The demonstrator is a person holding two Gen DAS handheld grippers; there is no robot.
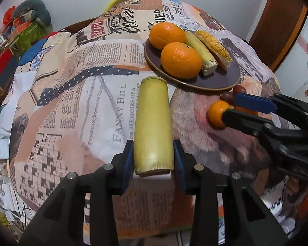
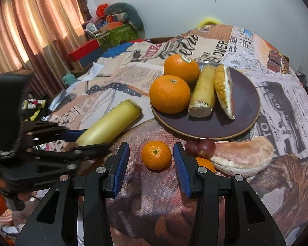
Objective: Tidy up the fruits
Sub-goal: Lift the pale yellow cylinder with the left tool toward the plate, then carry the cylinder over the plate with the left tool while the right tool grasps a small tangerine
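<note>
A long yellow-green cane piece [image 1: 153, 123] lies on the printed tablecloth, and my left gripper [image 1: 153, 142] is shut on its near end, blue pads against both sides. In the right wrist view that cane [image 2: 110, 123] slants away from the left gripper [image 2: 94, 139]. My right gripper [image 2: 151, 145] stands open around a small mandarin [image 2: 156, 154], with a gap on the left side. The dark plate [image 2: 236, 112] holds two big oranges [image 2: 170, 94], a short cane piece [image 2: 203, 94] and a pomelo wedge [image 2: 223, 90].
Two red grapes [image 2: 201, 147], a peeled pomelo segment [image 2: 244, 155] and a second small mandarin [image 2: 205, 163] lie just right of my right gripper. Boxes and clutter [image 2: 113, 32] stand at the back left beside a curtain [image 2: 30, 20]. A wooden chair back [image 1: 281, 20] rises behind the table.
</note>
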